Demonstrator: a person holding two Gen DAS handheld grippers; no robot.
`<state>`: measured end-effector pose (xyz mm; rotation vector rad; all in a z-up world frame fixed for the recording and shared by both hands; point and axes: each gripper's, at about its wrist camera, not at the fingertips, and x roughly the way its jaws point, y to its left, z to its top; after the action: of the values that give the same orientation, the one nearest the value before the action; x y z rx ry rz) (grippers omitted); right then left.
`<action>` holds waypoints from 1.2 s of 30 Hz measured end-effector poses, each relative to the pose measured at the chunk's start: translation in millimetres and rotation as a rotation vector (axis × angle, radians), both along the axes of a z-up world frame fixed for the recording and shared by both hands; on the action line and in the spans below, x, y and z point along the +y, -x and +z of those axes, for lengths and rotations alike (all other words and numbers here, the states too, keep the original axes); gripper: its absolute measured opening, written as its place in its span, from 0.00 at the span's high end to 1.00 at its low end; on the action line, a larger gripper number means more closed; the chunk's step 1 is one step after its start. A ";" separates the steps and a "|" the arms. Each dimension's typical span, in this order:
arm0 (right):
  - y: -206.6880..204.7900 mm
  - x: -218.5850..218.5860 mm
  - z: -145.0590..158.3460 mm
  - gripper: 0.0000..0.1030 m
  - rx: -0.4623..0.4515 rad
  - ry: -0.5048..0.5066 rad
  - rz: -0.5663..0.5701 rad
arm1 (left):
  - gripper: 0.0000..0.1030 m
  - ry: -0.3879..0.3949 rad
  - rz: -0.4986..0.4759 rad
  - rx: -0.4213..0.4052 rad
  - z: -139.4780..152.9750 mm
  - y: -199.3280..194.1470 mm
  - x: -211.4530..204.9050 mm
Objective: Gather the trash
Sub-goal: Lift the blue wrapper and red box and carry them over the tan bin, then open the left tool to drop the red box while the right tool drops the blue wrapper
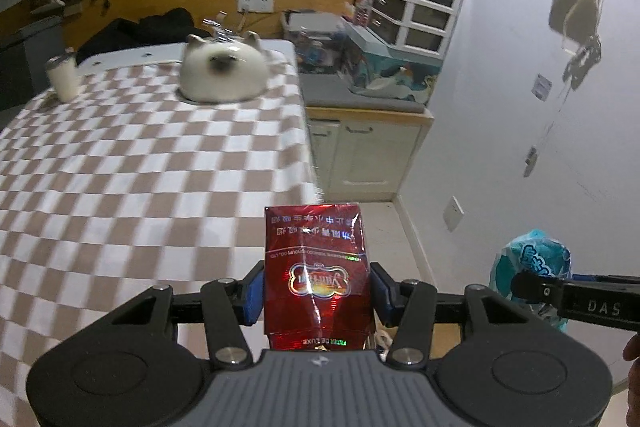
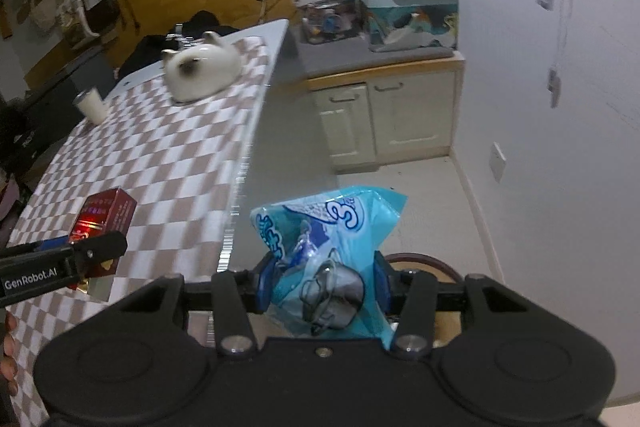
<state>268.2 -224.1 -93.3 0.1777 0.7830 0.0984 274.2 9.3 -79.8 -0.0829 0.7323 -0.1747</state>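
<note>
A: What have we got in the left tongs?
B: The red packet, pinched between them.
A: And the right tongs?
B: Clamped on our blue wrapper, beside the counter edge.

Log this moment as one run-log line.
left gripper: shut on red pack | right gripper: shut on blue wrapper | past table edge

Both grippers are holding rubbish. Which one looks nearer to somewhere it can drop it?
Probably the right. The right gripper with its blue wrapper is already past the table edge, above a round rim, perhaps a bin. The left gripper holds its red pack by the table.
</note>
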 end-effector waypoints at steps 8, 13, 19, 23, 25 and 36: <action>-18.4 -71.1 -28.4 0.53 0.060 0.003 -0.061 | 0.49 0.012 -0.071 0.075 -29.1 -30.2 -69.2; -26.6 -103.4 -52.1 0.53 0.116 -0.009 -0.110 | 0.49 -0.003 -0.125 0.157 -58.9 -50.9 -104.5; -41.0 -126.3 -99.4 0.52 0.229 -0.070 -0.142 | 0.49 -0.023 -0.180 0.270 -105.2 -73.4 -133.3; -54.2 -134.6 -137.3 0.51 0.310 -0.161 -0.178 | 0.49 -0.046 -0.207 0.353 -140.5 -89.9 -147.4; -61.9 -138.0 -154.2 0.51 0.344 -0.210 -0.206 | 0.49 -0.061 -0.219 0.396 -160.3 -99.0 -152.2; -99.6 -148.1 -247.2 0.49 0.512 -0.441 -0.357 | 0.48 -0.117 -0.239 0.525 -233.9 -140.2 -159.1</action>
<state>367.8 -372.2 -340.4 0.7791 1.2203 -0.1211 414.4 -149.8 -313.7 0.0750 1.2755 -0.3443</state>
